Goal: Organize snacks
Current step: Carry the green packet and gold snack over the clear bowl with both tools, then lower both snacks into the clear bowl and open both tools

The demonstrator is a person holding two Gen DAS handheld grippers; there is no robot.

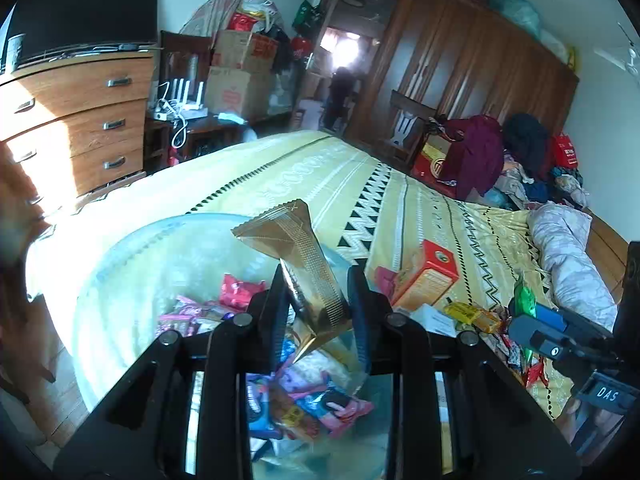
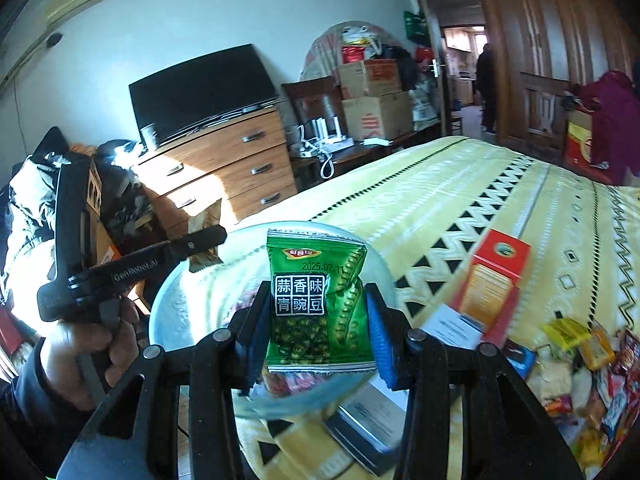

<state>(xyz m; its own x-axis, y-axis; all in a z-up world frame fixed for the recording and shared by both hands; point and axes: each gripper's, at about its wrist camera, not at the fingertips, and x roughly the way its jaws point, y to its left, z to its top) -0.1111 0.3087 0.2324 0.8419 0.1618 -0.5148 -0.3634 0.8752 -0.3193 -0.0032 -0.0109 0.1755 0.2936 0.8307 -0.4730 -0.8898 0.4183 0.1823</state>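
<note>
- Two hand-held grippers each carried a snack above a yellow patterned bedspread (image 2: pixel 460 184).
- Farthest left in the right wrist view, a hand (image 2: pixel 80 354) held the left gripper (image 1: pixel 318 294); its own camera showed the black fingers (image 1: pixel 272 300) clamped on a gold foil snack packet (image 1: pixel 304 264), which stood tilted over a translucent pale-blue plastic bowl (image 1: pixel 132 264).
- That bowl sat on the bed's near left part and held a heap of pink, blue and red wrapped snacks (image 1: pixel 304 396).
- Next, the right gripper (image 2: pixel 316 320) had its blue-padded fingers (image 2: pixel 380 344) closed on the sides of a green pea snack packet (image 2: pixel 316 300), held upright in front of the bowl's rim.
- Just right of the bowl, a red-and-orange cardboard box (image 2: pixel 496 276) stood tilted, blurred, with what seemed to be a dark flat box (image 2: pixel 368 424) near it.
- Farthest right, loose wrapped snacks (image 2: pixel 592 376) lay scattered on the bedspread.
</note>
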